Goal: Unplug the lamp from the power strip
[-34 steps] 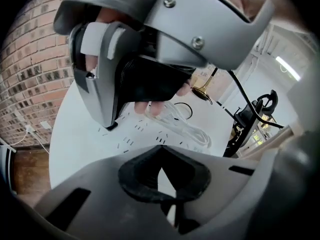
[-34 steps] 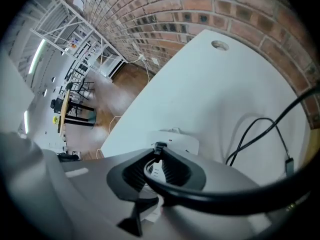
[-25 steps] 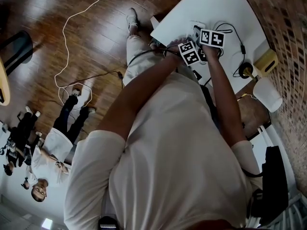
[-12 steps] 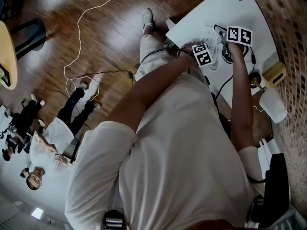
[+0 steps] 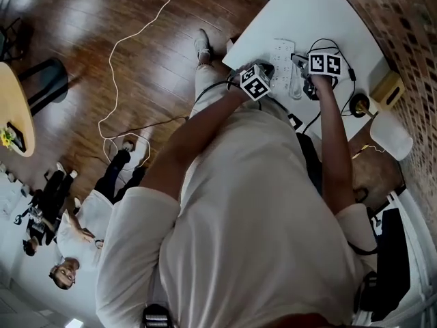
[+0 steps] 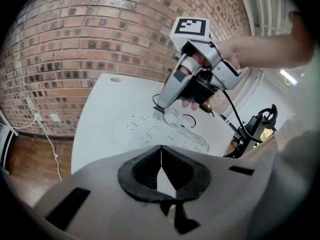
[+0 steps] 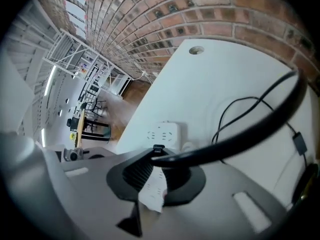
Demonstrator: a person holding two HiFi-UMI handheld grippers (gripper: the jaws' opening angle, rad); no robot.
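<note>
A white power strip (image 5: 283,57) lies on the white table (image 5: 300,16); it also shows in the right gripper view (image 7: 164,132) and in the left gripper view (image 6: 148,132). My right gripper (image 7: 159,156) is shut on the lamp's black cord (image 7: 240,129) at its plug end, where a white tag hangs. The plug end is held above the table, apart from the strip. The lamp (image 5: 389,134) has a white shade and a gold base and stands at the table's right. My left gripper (image 6: 161,155) hovers near the strip's near side, shut and empty.
A brick wall (image 5: 403,26) runs behind the table. A yellow box (image 5: 384,87) sits by the lamp. A coiled white cord (image 6: 192,135) lies beside the strip. On the wooden floor are a white cable (image 5: 130,39) and people at lower left. A black bag (image 5: 386,265) stands lower right.
The two grippers have drawn apart. The left one has pulled back toward the table's near edge. The right one has come up off the strip with the black cord in its jaws.
</note>
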